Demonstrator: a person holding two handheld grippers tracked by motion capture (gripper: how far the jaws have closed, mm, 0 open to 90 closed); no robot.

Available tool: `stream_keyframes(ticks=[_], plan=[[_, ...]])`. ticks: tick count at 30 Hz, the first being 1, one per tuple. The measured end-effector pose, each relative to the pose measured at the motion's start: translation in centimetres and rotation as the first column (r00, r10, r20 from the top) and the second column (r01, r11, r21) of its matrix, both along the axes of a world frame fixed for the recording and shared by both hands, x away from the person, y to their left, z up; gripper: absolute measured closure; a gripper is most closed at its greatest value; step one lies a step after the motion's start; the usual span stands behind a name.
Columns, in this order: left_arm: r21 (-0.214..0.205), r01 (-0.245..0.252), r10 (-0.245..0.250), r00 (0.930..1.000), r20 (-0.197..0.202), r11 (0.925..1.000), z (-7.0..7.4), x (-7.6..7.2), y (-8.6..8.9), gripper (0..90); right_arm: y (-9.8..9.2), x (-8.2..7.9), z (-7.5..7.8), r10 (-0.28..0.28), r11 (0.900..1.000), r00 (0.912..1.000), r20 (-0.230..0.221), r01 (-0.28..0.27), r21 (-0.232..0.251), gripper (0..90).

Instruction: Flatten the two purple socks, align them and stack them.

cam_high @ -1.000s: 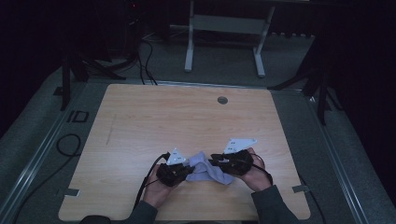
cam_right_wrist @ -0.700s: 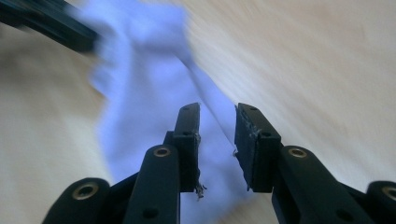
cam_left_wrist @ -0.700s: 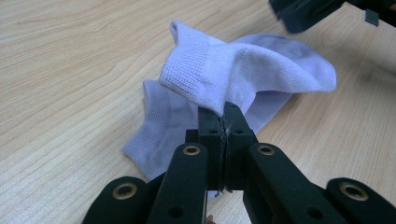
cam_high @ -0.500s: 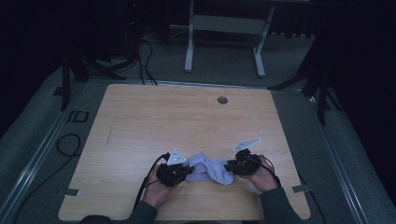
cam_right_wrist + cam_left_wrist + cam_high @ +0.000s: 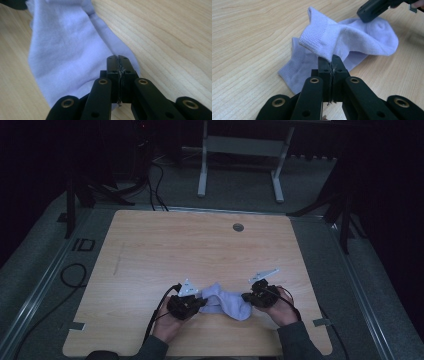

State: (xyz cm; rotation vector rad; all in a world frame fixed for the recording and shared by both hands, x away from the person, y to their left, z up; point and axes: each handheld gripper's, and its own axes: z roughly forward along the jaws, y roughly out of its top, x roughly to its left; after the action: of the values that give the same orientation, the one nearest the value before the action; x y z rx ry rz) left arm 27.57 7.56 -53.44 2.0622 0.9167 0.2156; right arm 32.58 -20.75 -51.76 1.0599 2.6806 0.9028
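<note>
**Pinching a soft sock at both ends**

Holding the pale lilac sock [image 5: 226,301] between them, both grippers are clamped on cloth near the table's front edge, about midway along it. The left gripper [image 5: 332,58] has its jaws pressed together on a fold near the ribbed cuff; the right gripper [image 5: 117,58] has just been closing and its jaws now meet on the sock's far end, with fabric between them.

The sock looks light, limp and stretchy. It will sag and fold wherever it is not held, and it cannot break. Knit cloth gives the pads good friction, so slipping seems unlikely unless only a thin edge is caught. The best holds are probably the thicker ribbed cuff and the toe seam, where the fabric bunches and a grip bites deeper. In the left gripper view a second layer or second sock seems to lie under the cuff; which one I cannot tell.

The table [image 5: 200,245] is smooth light wood, flat and bare beyond the sock, with a small round cap [image 5: 238,227] near its back edge. Around it the room is dark, with grey floor, cables [image 5: 70,275] at the left and a metal frame [image 5: 240,150] behind.
</note>
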Motion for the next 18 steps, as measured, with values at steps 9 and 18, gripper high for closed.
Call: stream_keyframes(ticks=[9,18], plan=[[-0.006,-0.003,0.003,0.9998,-0.02,1.0,-0.1,-0.1,0.6,88.7,-0.4,0.3,0.9,-0.033,0.9991,0.9993,0.016,0.033,0.026,88.7],[-0.002,-0.011,0.011,0.9982,-0.059,0.9999,-0.6,-0.1,1.3,88.8,0.1,1.0,1.2,-0.049,0.9988,0.9976,0.05,0.048,0.003,88.7]])
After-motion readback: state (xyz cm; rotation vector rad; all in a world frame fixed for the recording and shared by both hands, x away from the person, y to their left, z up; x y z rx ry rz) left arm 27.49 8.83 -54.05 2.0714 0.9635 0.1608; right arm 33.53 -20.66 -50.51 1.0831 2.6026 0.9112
